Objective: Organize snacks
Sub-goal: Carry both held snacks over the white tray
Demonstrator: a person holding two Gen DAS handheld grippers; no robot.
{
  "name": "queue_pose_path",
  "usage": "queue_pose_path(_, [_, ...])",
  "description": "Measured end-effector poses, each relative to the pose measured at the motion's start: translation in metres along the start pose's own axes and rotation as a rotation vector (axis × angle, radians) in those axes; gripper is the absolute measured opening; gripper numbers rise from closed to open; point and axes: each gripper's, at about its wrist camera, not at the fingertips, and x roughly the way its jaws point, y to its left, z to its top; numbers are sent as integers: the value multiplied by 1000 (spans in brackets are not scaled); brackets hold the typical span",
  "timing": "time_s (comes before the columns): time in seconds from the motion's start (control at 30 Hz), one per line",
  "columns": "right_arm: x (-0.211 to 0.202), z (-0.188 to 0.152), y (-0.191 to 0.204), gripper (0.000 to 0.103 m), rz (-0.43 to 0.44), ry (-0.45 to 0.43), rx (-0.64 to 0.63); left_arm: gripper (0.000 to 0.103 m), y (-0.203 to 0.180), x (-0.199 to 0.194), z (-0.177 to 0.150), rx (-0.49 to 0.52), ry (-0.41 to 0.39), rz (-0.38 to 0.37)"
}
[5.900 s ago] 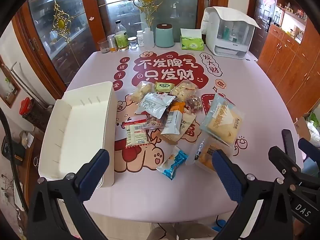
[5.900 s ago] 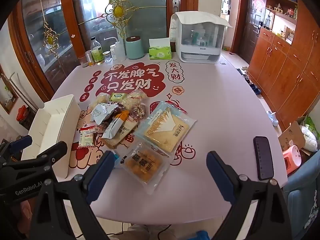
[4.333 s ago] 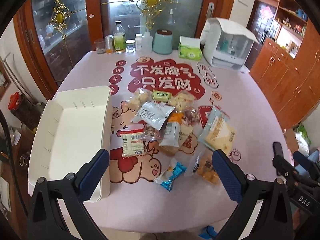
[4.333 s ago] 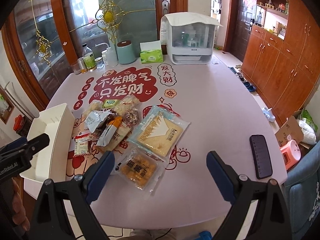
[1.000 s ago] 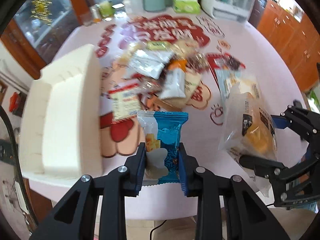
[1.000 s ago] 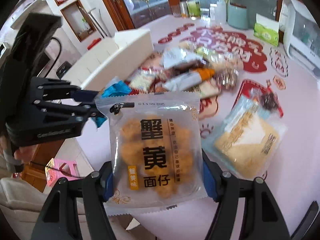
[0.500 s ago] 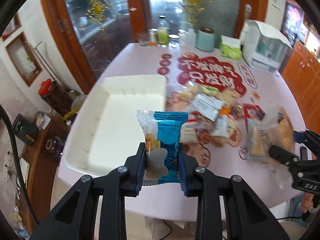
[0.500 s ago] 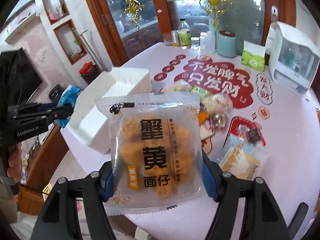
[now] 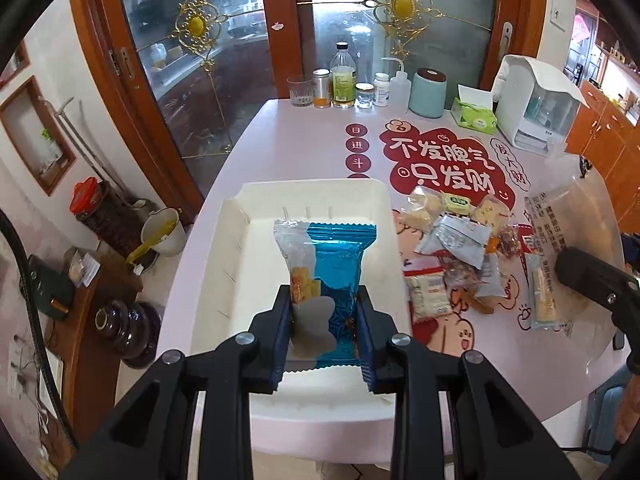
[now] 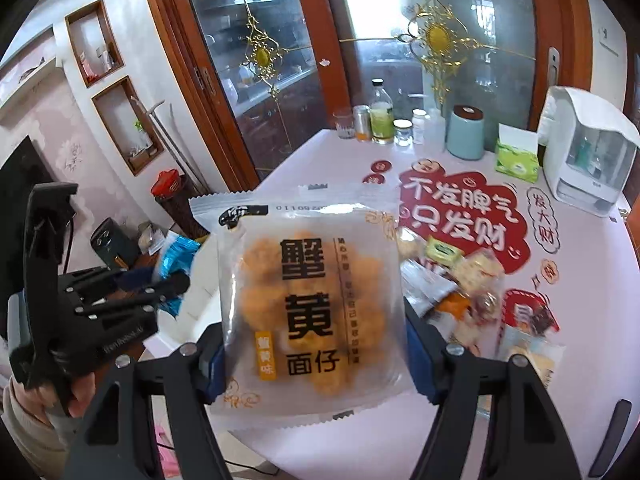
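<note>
The task looks barely begun: the white bin [image 9: 224, 240] holds nothing, the left gripper [image 9: 324, 320] clamps a blue packet [image 9: 340, 264] above it, the right gripper [image 10: 316, 356] (fingers clenched) holds an orange snack bag [image 10: 308, 296] aloft, and the snack pile [image 9: 460, 248] waits on the counter [image 9: 280, 136].

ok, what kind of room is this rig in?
Most likely a home dining room: a round table with a pink printed cover, glass-panelled wooden doors with gold ornaments, and a green tissue box beside bottles and jars.
</note>
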Motion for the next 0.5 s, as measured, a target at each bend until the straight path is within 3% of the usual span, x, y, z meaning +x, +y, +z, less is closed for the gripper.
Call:
queue_pose_path(0.23, [40, 13, 49, 72, -54, 17, 19, 28, 38, 32, 17, 37, 15, -21])
queue_pose_path(0.5, [93, -2, 78, 73, -86, 104, 62, 28, 62, 63, 13, 76, 79, -47])
